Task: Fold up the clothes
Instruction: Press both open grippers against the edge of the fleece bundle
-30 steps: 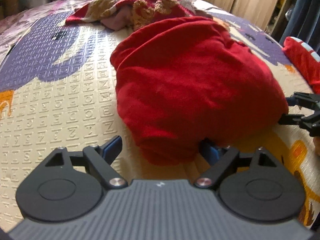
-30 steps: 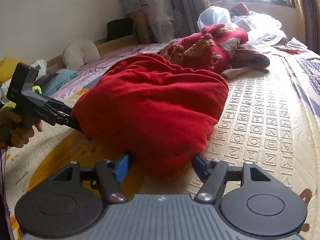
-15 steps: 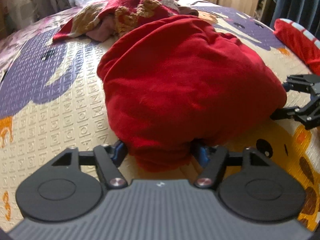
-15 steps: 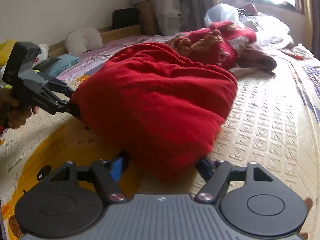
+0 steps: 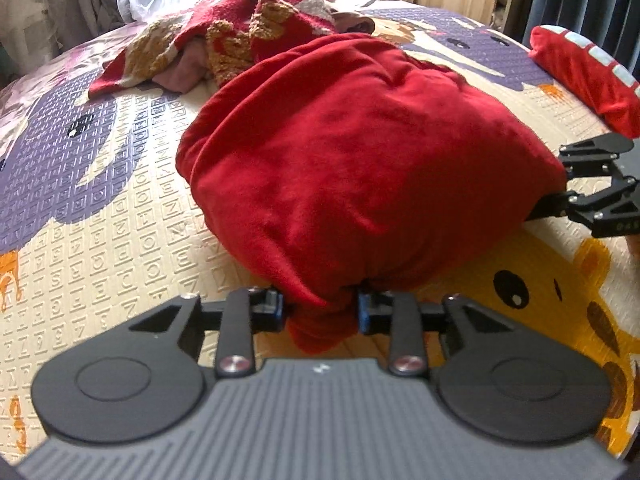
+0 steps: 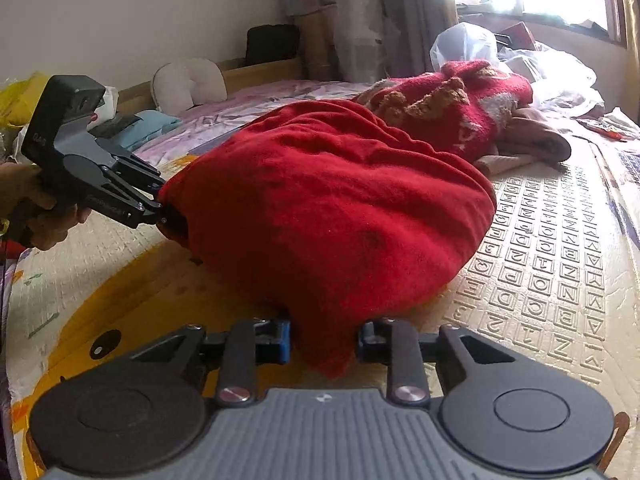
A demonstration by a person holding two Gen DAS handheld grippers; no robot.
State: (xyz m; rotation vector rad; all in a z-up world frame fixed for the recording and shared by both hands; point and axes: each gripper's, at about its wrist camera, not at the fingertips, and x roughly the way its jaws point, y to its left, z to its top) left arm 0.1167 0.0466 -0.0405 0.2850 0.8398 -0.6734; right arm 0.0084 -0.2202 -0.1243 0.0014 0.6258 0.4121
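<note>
A plain red garment (image 5: 360, 168) lies bunched on the play mat (image 5: 100, 240). My left gripper (image 5: 320, 312) is at its near edge, jaws closing, blue pads pressing a fold of red cloth between them. The right wrist view shows the same garment (image 6: 328, 208), with my right gripper (image 6: 323, 340) closing on another near corner, cloth pinched between its pads. Each gripper shows in the other's view: the right gripper (image 5: 560, 200) at the garment's right side, the left gripper (image 6: 160, 208) at its left side, held by a hand (image 6: 36, 216).
A patterned red knit pile (image 5: 256, 28) lies behind the garment over a pinkish cloth. Another red item with pale stripes (image 5: 580, 68) sits at the mat's right edge. A plastic bag (image 6: 464, 48) and a white pillow (image 6: 188, 84) are farther back.
Both pairs of jaws have narrowed from wide open onto the red garment's near edge. The cloth now bunches between the pads of each gripper.
</note>
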